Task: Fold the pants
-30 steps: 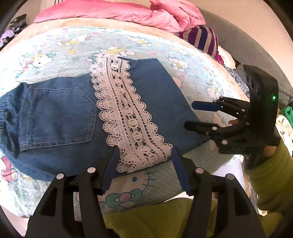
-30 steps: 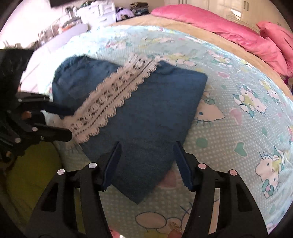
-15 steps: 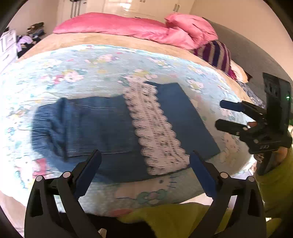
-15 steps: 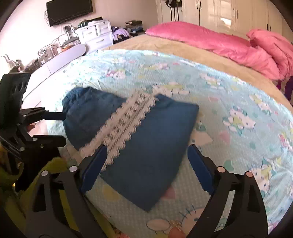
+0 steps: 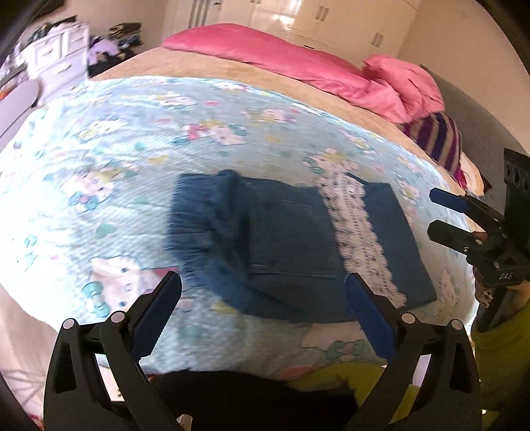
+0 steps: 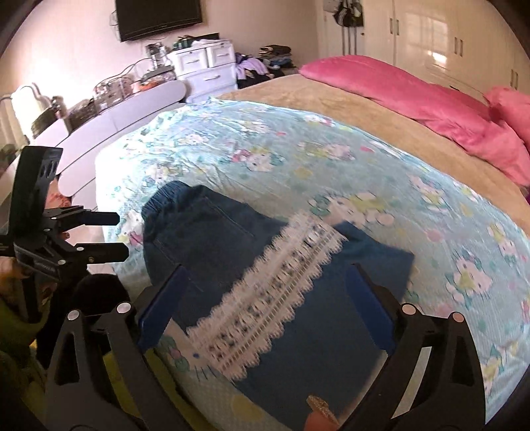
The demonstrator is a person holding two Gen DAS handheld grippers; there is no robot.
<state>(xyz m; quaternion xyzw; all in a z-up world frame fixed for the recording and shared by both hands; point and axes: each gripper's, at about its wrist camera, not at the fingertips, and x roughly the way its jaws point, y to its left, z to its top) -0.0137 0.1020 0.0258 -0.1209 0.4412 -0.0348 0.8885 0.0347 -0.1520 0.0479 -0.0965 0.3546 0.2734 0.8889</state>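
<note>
Your pants [image 5: 291,245] lie folded once, lace hem [image 6: 265,295] over the seat, near the bed's [image 5: 139,139] front edge, while your left gripper [image 5: 263,298] and right gripper [image 6: 265,291], fingers just spread wide, hold nothing; perhaps one fold remains.

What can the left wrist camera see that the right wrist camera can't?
Only the left wrist view shows the striped purple cushion by the grey headboard. Only the right wrist view shows the TV on the wall and the long white desk beside the bed. Both show the folded denim pants with their white lace trim, the cartoon-cat bedspread, the pink pillows, the white drawers, and both grippers, left gripper and right gripper, open and empty.
</note>
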